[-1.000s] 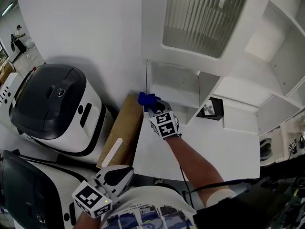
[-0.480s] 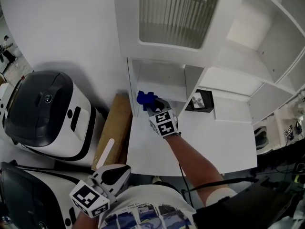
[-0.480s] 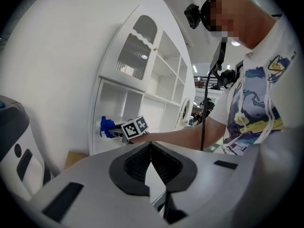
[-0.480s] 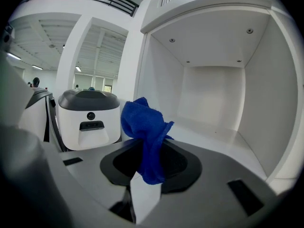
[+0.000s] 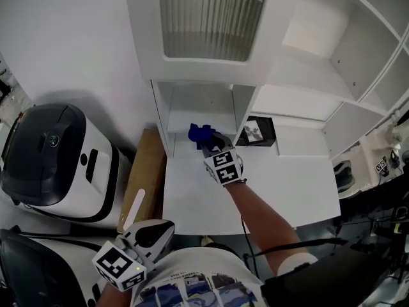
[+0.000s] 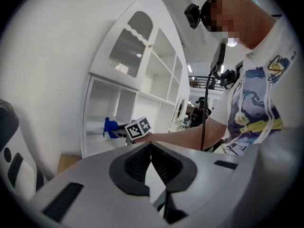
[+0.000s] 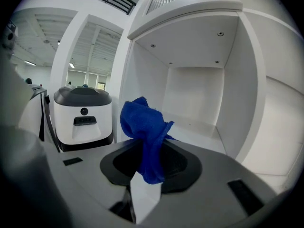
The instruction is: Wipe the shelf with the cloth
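1. While the head view looks steeply down, the right claw (image 5: pixel 208 142) reaches over the back left corner of the white desk (image 5: pixel 281 184), jaws clamped on a bunched blue cloth (image 5: pixel 199 133). The cloth hangs at the mouth of the leftmost lower compartment of the white shelf unit (image 5: pixel 185 107), over the front edge of that compartment's floor; this view does not show whether it touches the floor. A small black frame (image 5: pixel 259 132) sits in the next compartment to the right, and a ribbed glass door (image 5: pixel 208 18) closes the space above. The left claw (image 5: pixel 160 229) is held low near the person's chest, off the desk's front left corner. Left of the desk lie a cardboard box (image 5: pixel 144 178) and a black-and-white appliance (image 5: pixel 48 155).

2. Seen in the left gripper view, the left claw (image 6: pixel 151 147) has its jaws pressed together with nothing between them. Beyond it, the blue cloth (image 6: pixel 110 126) shows at the shelf unit's lower left compartment, just ahead of the right claw's marker cube (image 6: pixel 138 128).

3. Seen in the right gripper view, the right claw (image 7: pixel 148 163) is closed tightly on the blue cloth (image 7: pixel 142 125). One fold stands above the jaws and a tail hangs down between them. The compartment of the white shelf unit (image 7: pixel 199 103) opens straight ahead, and the appliance (image 7: pixel 83 115) stands at the left.
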